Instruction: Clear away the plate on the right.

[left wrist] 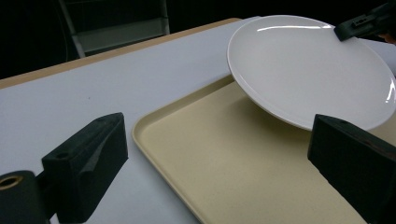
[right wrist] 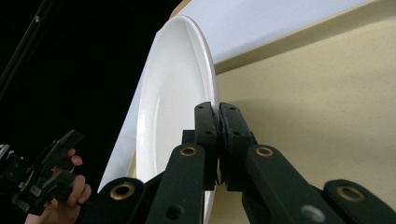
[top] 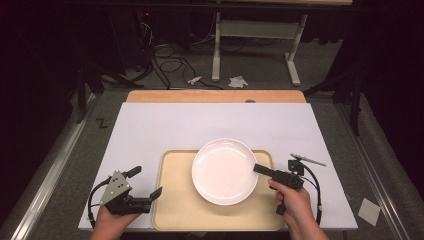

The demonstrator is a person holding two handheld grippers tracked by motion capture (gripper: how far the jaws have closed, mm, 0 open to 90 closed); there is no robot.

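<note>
High view: right gripper (top: 259,168) jaws clenched on plate (top: 224,172) rim, plate tilted over tray (top: 175,210); left gripper (top: 145,184) jaws released, empty, on worktop (top: 150,125). No legible writing.

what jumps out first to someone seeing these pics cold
The white plate catches the eye first: it hangs tilted above the beige tray at the near middle of the table, pinched at its right rim by the shut right claw. At the near left, the left claw waits open beside the tray, holding nothing.
</note>
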